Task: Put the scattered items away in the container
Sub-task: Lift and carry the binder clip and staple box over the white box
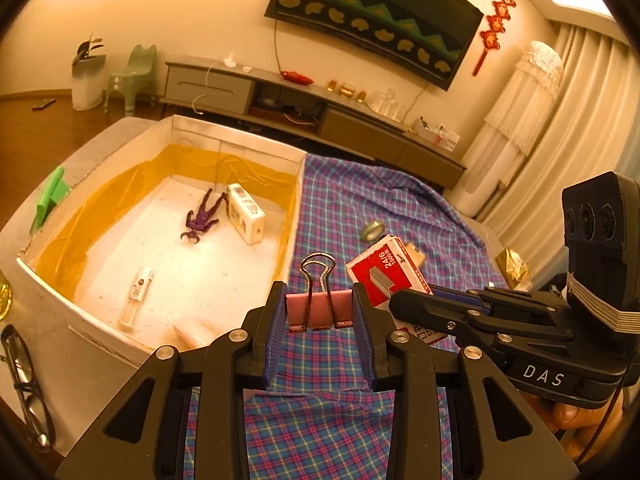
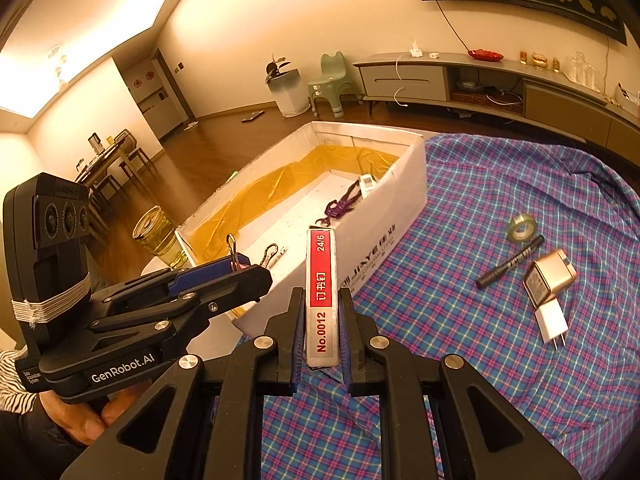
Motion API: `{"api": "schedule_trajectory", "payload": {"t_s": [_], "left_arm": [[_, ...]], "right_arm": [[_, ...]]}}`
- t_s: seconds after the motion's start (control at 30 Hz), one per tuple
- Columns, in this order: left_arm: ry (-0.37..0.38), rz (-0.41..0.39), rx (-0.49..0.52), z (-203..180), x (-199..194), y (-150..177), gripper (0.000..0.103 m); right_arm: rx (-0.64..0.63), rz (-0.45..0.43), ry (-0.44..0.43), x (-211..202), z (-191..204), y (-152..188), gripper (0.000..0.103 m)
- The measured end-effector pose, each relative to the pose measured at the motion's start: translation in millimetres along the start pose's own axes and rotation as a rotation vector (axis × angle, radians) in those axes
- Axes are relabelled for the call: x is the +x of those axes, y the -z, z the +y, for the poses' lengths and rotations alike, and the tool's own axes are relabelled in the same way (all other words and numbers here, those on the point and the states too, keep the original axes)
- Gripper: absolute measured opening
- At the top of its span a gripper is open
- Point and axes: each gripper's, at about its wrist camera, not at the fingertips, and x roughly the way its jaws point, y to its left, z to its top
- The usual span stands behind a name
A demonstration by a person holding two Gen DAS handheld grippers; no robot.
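White box (image 1: 224, 148) holds purple figure (image 1: 202, 218); left gripper (image 1: 320, 312) clamps binder clip (image 1: 318, 308), right gripper (image 2: 322, 320) staple box (image 2: 321, 292).

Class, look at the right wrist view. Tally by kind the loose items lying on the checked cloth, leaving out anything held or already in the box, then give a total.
Tape roll: 1
Black marker: 1
Chargers: 2 (gold charger, white charger)
Total: 4
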Motion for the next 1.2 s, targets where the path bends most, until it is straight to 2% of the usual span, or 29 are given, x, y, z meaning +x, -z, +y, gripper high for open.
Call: {"api": "schedule_trajectory", "payload": {"t_s": [0.67, 1.2], "left_arm": [[-0.017, -0.051, -0.062, 50.6, -13.1, -28.4, 0.033], [-0.046, -0.036, -0.140, 94.4, 4.2, -46.8, 0.033]], "right_arm": [[-0.073, 0.011, -0.020, 27.5, 39.0, -37.5, 0.016], [-0.120, 0.040, -0.017, 67.2, 53.5, -72.4, 0.016]]}}
